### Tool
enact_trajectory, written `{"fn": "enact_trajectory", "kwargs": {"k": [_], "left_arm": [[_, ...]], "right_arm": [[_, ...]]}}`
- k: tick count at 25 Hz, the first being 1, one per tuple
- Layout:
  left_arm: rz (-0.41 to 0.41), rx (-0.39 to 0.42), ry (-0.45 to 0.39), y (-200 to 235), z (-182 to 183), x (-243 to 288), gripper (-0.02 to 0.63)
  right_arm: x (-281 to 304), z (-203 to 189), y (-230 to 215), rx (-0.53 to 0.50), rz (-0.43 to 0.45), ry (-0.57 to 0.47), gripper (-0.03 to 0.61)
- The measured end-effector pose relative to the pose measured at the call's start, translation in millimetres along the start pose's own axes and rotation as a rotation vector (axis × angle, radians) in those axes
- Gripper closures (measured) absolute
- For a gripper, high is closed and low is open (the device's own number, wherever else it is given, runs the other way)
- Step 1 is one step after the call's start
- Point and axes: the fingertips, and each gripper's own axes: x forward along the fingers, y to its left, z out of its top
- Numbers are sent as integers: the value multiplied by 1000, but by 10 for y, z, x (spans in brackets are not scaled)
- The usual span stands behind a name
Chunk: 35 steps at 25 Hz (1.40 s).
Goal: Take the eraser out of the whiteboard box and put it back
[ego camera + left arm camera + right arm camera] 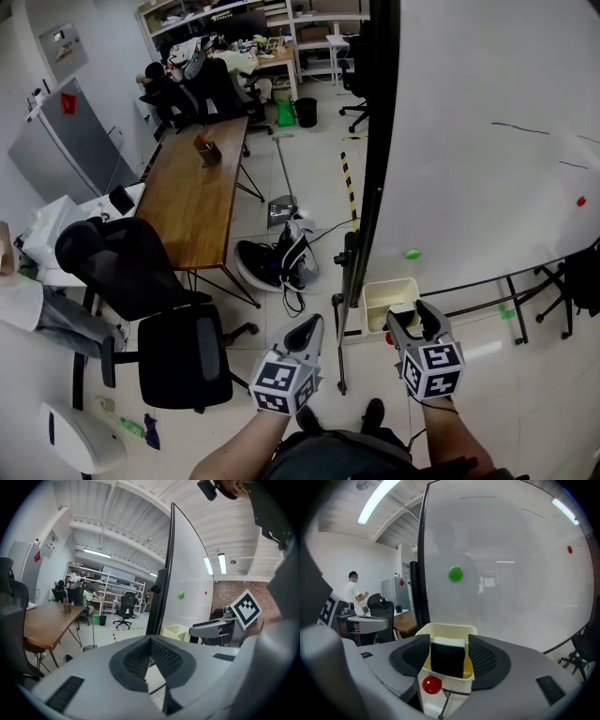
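A black eraser (448, 657) with a white top stands upright in the cream box (445, 631) fixed at the whiteboard's lower edge. My right gripper (449, 641) is open. Its pads flank the eraser with a slim gap on each side and do not press on it. In the head view the right gripper (417, 314) reaches over the box (380, 305). A little to its left, away from the box, my left gripper (310, 324) is shut, and its pads (151, 639) meet on nothing.
The whiteboard (487, 141) carries a green magnet (412, 253), and a red magnet (432, 685) sits on the box front. The board's stand (342, 309) rises between the grippers. A wooden table (192, 187), office chairs (178, 361) and cables (277, 262) lie to the left.
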Motion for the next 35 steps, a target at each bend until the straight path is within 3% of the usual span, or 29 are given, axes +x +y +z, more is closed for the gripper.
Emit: {"fn": "enact_trajectory", "kwargs": {"k": [15, 24, 30, 35], "left_arm": [[-21, -30, 61, -3, -322, 162, 549], [-31, -29, 51, -38, -285, 70, 549], [-42, -18, 21, -54, -101, -23, 549], [-53, 6, -38, -133, 209, -142, 552]], "right_arm": [[182, -213, -4, -53, -51, 33, 303], [142, -203, -3, -6, -44, 17, 310], [15, 11, 11, 10, -27, -26, 311], [-249, 459, 84, 2, 5, -110, 313]]}}
